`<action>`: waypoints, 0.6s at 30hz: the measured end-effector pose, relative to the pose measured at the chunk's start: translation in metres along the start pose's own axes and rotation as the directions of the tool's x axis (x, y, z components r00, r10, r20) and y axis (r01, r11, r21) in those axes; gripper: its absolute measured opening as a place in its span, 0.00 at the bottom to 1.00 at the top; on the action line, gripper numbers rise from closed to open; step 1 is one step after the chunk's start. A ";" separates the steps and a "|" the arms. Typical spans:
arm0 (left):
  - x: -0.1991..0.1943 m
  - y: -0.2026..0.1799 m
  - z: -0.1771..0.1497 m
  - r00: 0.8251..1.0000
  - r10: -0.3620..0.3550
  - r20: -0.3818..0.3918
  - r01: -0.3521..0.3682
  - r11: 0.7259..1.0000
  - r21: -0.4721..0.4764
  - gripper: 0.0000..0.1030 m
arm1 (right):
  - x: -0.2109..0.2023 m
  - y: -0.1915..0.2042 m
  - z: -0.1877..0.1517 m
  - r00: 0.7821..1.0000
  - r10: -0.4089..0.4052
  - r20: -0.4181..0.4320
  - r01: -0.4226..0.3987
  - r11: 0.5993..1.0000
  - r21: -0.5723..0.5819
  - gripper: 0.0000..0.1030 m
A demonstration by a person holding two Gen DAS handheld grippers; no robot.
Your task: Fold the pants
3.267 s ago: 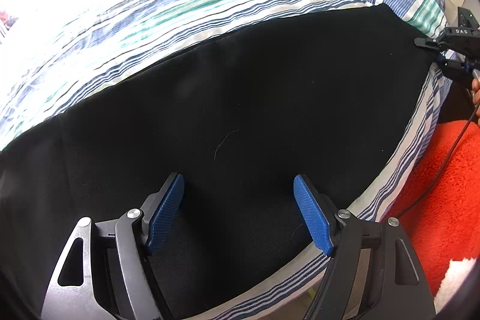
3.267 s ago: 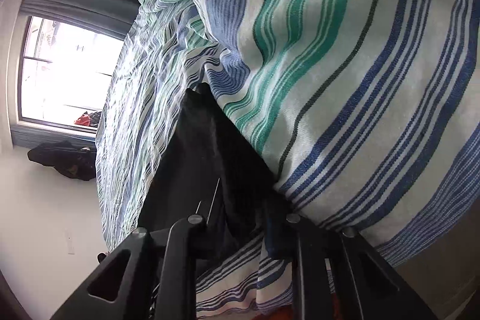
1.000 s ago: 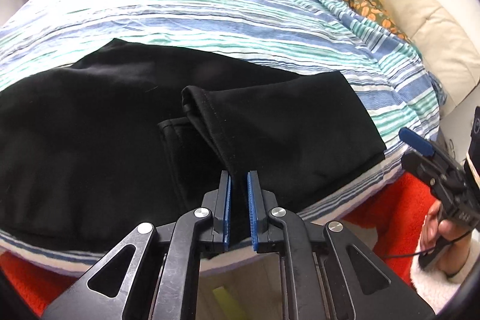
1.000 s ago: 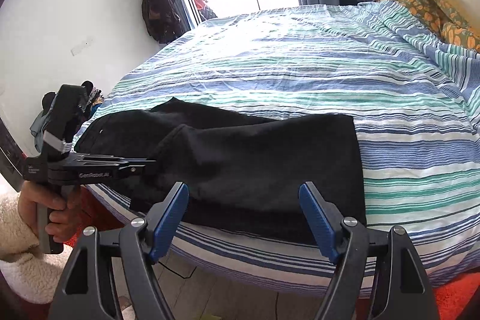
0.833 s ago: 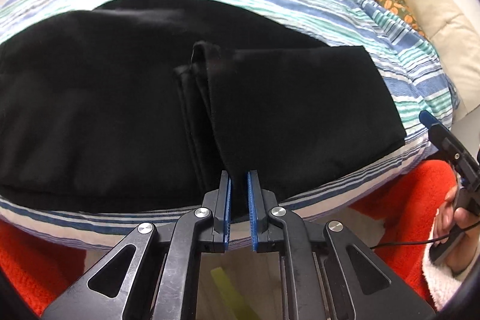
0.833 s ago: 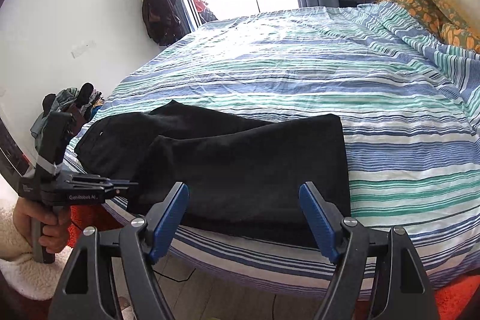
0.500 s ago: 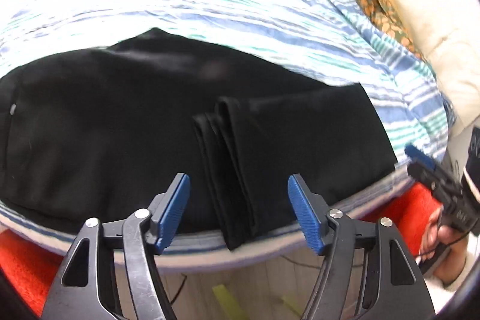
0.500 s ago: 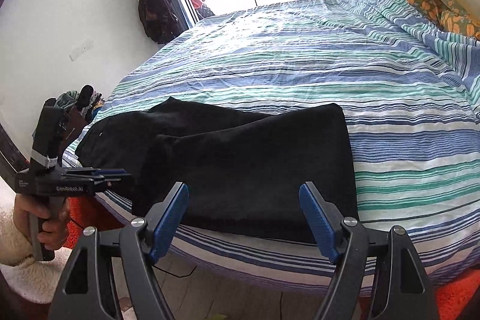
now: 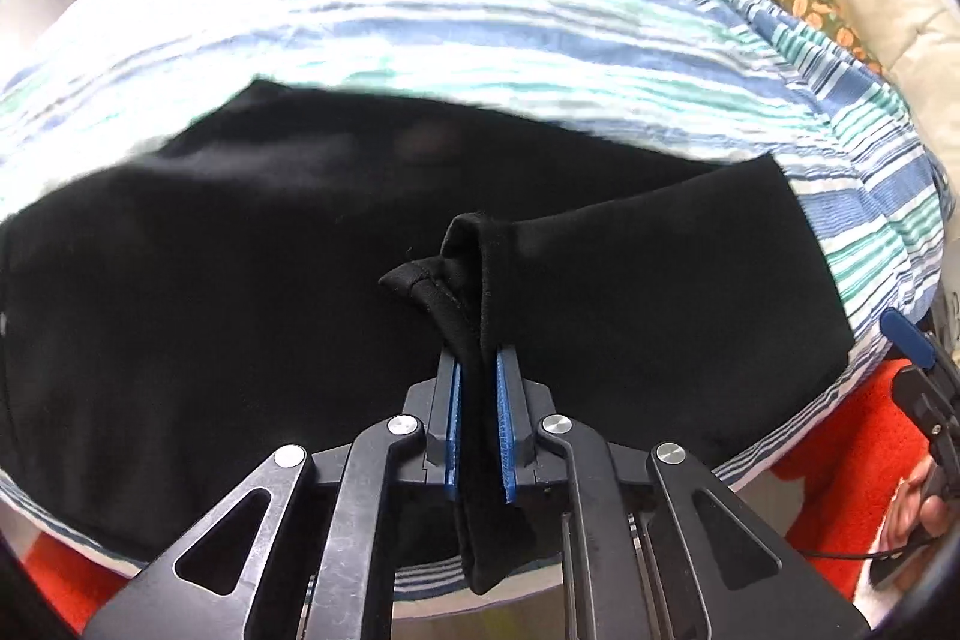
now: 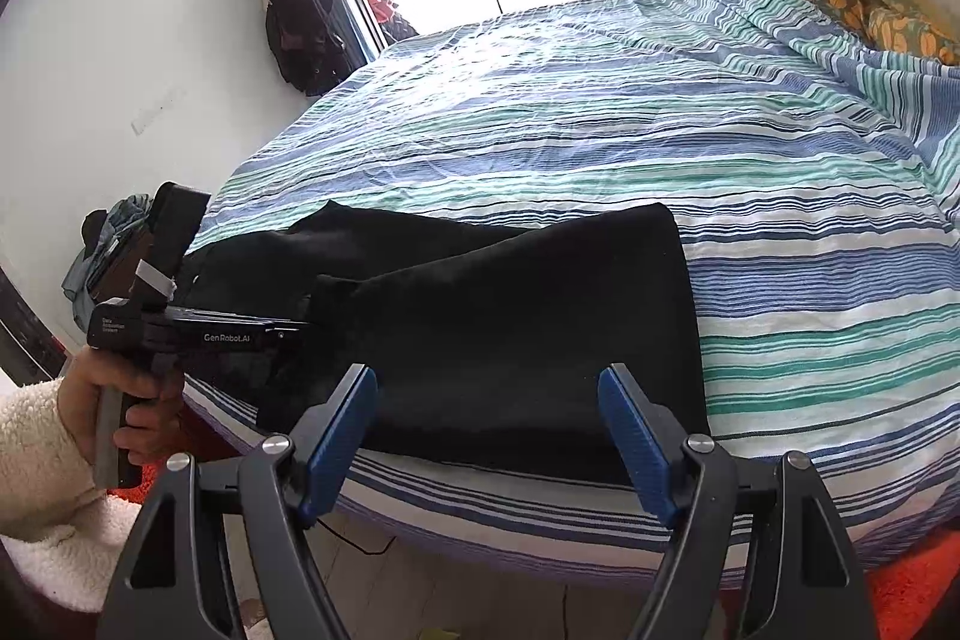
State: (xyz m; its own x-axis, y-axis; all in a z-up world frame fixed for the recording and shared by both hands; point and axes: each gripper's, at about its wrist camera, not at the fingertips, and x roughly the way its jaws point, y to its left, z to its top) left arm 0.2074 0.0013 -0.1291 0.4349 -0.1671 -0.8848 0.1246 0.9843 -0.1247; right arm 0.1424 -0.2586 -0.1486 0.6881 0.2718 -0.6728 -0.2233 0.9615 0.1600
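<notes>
Showing a pair of black pants spread along the near edge of a bed covered in a blue, green and white striped sheet. The garment lies partly doubled over: in the right wrist view an upper layer covers the right portion, its far edge straight and parallel to the sheet's stripes, while a lower layer extends beyond it to the left. The fold is therefore judged begun but not finished.

The left claw has just been closing, and its blue pads now pinch a bunched ridge of black fabric where the upper layer ends; a short tail of cloth hangs below the pads over the bed's edge. The hems stand up crumpled just beyond the fingertips. The same claw appears at the left of the right wrist view, held by a hand in a fleecy cream sleeve.

The right claw stands wide apart and holds nothing, poised near the bed's edge above the doubled portion without touching it.

What remains, as a judgement: the pinched edge needs carrying across and laying flat, the crumpled hems need squaring, and a further fold is probably required before the pants form a compact stack. An orange rug lies on the floor beside the bed.
</notes>
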 end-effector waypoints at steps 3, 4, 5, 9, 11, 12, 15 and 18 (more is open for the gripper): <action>-0.026 0.002 0.021 0.995 -0.006 0.098 0.004 1.000 0.021 0.08 | -0.008 -0.005 0.003 0.999 -0.023 0.040 0.022 1.000 0.017 0.74; -0.030 0.006 0.027 0.994 -0.002 0.111 -0.001 1.000 0.025 0.08 | -0.010 -0.007 0.004 0.999 -0.028 0.047 0.027 0.999 0.022 0.74; -0.029 0.011 0.029 0.994 0.002 0.111 -0.005 1.000 0.026 0.08 | -0.010 -0.009 0.004 0.998 -0.033 0.048 0.031 0.999 0.029 0.74; 0.012 0.021 0.022 1.000 0.011 0.010 -0.011 1.000 0.024 0.08 | -0.003 -0.014 0.003 0.998 -0.055 0.013 0.054 0.997 0.051 0.74; 0.033 0.019 0.015 0.999 0.044 -0.027 -0.042 0.998 0.050 0.11 | 0.003 -0.016 0.002 0.998 -0.060 -0.017 0.061 0.997 0.054 0.74; 0.035 0.019 0.012 0.998 0.059 -0.021 -0.057 0.997 0.054 0.16 | 0.007 -0.017 0.001 0.997 -0.064 -0.031 0.066 0.996 0.055 0.74; 0.024 0.029 0.013 0.999 0.042 -0.013 -0.042 0.999 -0.007 0.32 | 0.009 -0.018 0.000 0.997 -0.071 -0.040 0.073 0.996 0.050 0.74; 0.006 0.033 0.014 0.999 0.033 0.035 -0.031 0.997 -0.072 0.44 | 0.001 -0.018 0.005 0.998 -0.065 0.008 0.064 0.997 0.048 0.74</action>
State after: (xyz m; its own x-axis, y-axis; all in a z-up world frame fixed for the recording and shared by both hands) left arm 0.2272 0.0319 -0.1323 0.4697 -0.1360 -0.8723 0.0470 0.9905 -0.1291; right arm 0.1507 -0.2754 -0.1484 0.7065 0.2091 -0.6761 -0.1452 0.9779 0.1508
